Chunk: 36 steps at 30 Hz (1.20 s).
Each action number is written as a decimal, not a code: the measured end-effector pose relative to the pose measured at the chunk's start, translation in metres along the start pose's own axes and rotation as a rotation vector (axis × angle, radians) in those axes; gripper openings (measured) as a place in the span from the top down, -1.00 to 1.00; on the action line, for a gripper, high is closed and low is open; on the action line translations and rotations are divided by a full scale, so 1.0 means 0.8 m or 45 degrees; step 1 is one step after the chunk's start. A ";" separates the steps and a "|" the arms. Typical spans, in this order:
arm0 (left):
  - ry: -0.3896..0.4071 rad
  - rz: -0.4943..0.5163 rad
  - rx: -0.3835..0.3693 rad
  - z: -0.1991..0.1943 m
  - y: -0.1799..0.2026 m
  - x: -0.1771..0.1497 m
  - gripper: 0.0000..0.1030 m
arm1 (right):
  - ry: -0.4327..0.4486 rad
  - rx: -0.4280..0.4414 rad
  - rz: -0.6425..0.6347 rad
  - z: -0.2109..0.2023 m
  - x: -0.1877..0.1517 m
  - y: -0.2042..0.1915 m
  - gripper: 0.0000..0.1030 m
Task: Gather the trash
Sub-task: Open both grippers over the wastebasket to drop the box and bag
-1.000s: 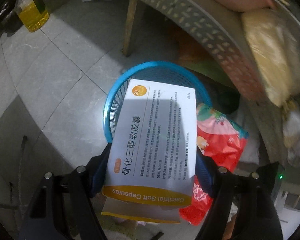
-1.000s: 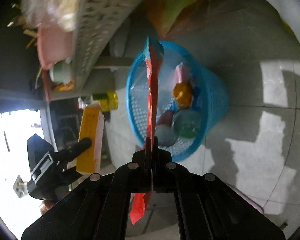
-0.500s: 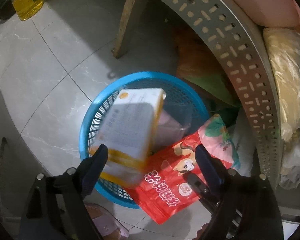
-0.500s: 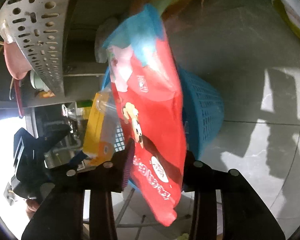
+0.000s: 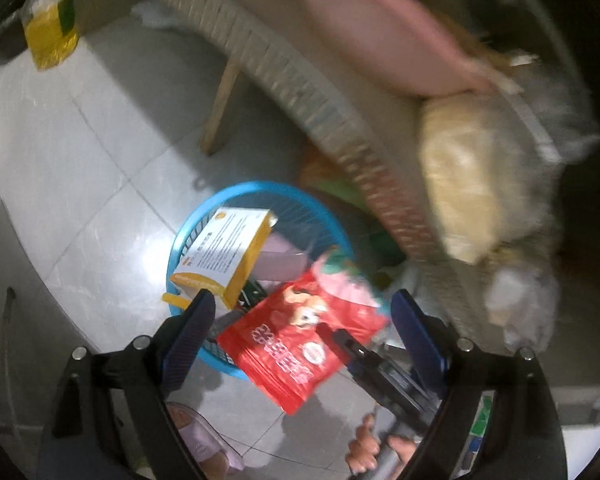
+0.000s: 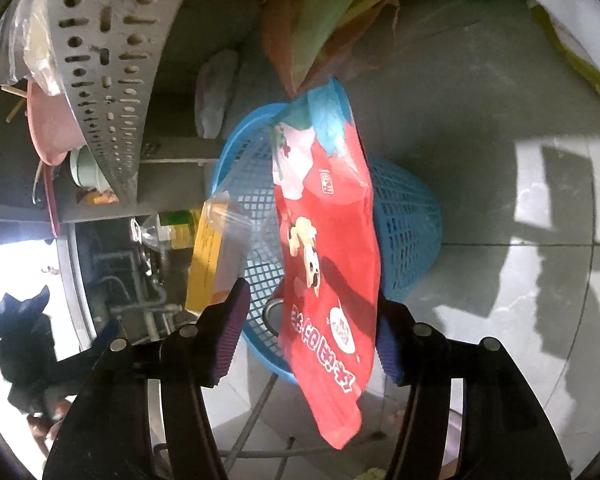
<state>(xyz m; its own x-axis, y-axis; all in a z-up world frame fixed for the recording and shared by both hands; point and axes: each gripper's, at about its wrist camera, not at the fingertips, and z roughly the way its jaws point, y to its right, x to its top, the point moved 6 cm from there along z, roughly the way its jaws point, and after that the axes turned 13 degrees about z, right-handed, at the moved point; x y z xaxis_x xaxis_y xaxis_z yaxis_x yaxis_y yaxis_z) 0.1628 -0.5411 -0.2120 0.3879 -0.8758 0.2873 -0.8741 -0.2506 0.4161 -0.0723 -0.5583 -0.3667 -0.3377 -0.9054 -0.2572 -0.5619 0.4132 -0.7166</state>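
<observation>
a flat red foil snack packet printed with cartoon figures (image 6: 328, 280) hung over the near rim of a round blue plastic mesh waste basket (image 6: 404, 216) on the grey tiled floor (image 6: 520, 168), its upper end over the basket mouth and its lower end trailing outside, between the spread fingers of the right gripper (image 6: 308, 332), whose jaws stood wide apart; whether the packet touched the right-hand pad could not be told. the left gripper (image 5: 300, 328) was likewise open and held nothing, its pads on either side of the view down into the basket. a white and yellow cardboard medicine box (image 5: 224, 256) lay tilted inside the basket against its rim, with a pale pink item (image 5: 280, 258) beside it; the rest of the contents could not be made out. the packet looked thin, light, limp and slick, likely to slide or fold instead of dropping cleanly, and would best be pinched flat across its sealed lower edge; the box looked light but stiff, with broad faces easy to clamp. a perforated grey metal shelf (image 6: 104, 80) stood just beside the basket, and a bottle of yellow oil (image 5: 50, 28) sat well apart on the floor.
</observation>
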 end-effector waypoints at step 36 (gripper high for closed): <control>0.823 -0.257 0.386 -0.440 0.013 -0.462 -0.82 | -0.038 -0.215 -0.228 -0.047 -0.074 -0.018 -0.08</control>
<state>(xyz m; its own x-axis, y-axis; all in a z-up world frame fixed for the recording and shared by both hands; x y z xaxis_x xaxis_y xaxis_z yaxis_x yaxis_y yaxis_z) 0.1135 -0.0750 -0.0105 0.5628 -0.4066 0.7196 -0.7735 -0.5661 0.2851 -0.0727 -0.5069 -0.3166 -0.2001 -0.9672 -0.1567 -0.7301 0.2538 -0.6345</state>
